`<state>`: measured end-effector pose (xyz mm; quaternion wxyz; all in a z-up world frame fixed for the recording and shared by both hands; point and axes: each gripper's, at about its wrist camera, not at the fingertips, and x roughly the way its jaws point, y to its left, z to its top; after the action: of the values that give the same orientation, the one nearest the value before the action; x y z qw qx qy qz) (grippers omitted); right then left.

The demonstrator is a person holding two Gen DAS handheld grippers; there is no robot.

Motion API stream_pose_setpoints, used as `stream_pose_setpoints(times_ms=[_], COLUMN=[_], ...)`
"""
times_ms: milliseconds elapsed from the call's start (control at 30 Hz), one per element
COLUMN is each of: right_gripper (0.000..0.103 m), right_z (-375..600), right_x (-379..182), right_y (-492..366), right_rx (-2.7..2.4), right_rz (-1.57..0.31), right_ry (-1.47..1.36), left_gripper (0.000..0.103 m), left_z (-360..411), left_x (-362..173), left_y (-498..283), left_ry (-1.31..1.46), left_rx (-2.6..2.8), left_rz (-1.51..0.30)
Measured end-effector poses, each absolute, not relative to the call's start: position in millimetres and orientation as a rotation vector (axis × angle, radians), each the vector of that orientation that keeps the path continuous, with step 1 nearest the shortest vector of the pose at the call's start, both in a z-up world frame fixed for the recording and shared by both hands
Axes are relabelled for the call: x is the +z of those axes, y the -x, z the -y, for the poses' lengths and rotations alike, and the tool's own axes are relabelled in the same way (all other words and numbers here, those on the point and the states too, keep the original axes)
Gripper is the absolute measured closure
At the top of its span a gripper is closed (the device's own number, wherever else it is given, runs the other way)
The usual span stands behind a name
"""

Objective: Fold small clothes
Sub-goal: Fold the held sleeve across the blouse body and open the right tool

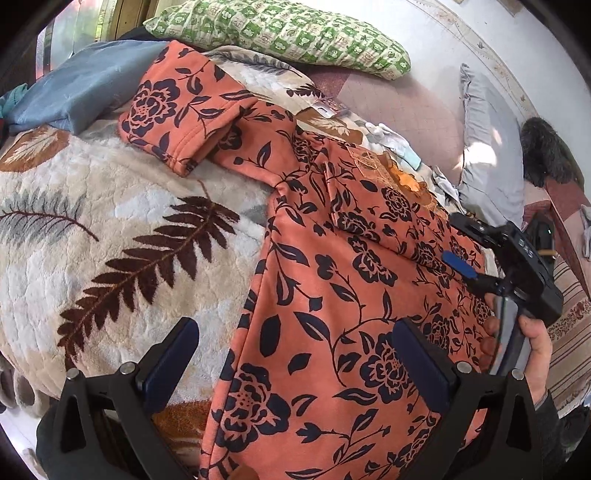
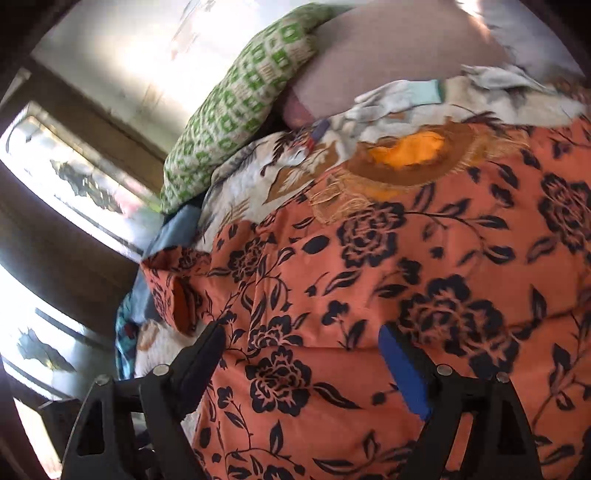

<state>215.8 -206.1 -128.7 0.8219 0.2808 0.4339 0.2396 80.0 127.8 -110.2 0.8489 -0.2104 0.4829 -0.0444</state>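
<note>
An orange garment with dark navy flowers point(image 1: 332, 280) lies spread on a fleece leaf-print blanket point(image 1: 110, 221); one sleeve point(image 1: 177, 107) stretches toward the far left. My left gripper point(image 1: 295, 354) is open and hovers over the garment's near left edge. My right gripper point(image 1: 458, 243), held by a hand, shows in the left wrist view at the garment's right side, low over the cloth. In the right wrist view the right gripper point(image 2: 303, 354) is open just above the garment point(image 2: 406, 295), holding nothing.
A green patterned pillow point(image 1: 288, 33) lies at the far side, a blue cloth point(image 1: 77, 85) at the far left, a grey pillow point(image 1: 491, 147) and dark furry item point(image 1: 546, 151) at right. Small pale clothes point(image 1: 399, 142) lie beyond the garment. Windows point(image 2: 74, 184) at left.
</note>
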Motion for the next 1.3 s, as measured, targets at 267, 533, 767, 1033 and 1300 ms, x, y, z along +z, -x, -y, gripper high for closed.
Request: stream_pose_setpoints(times_ms=[267,533,767,1033,1300], right_gripper=[0.015,0.019,0.018,0.018,0.018], right_z=[396.4,468.8,453.8,457.9,451.4], right_x=[-186.3,-172.4,-167.2,-102.2,-114.4], right_y=[-201.2,-214.5,-215.4,-213.1,-311.0], right_rx=[0.173,0.066,0.059,0.142,0.114], right_rz=[-0.837,-0.632,-0.797,-0.903,-0.975], right_ry=[-1.237,-1.347,-1.142,-0.769,-0.526], left_gripper=[0.000,0.000,0.000,0.000,0.000], left_z=[-95.3,-82.5,-72.9,-60.0,-58.7], left_x=[-110.0,-106.8,-109.8,-134.7,-158.0], left_y=[-103.6,-131.0,-177.3,-257.4,-288.7], left_ry=[0.405,0.348,0.382,0.438,0.561], left_rx=[-0.140,-0.115,-0.109,-0.174,-0.261], left_rz=[-1.038,-1.035,-0.987,-1.080,-1.135])
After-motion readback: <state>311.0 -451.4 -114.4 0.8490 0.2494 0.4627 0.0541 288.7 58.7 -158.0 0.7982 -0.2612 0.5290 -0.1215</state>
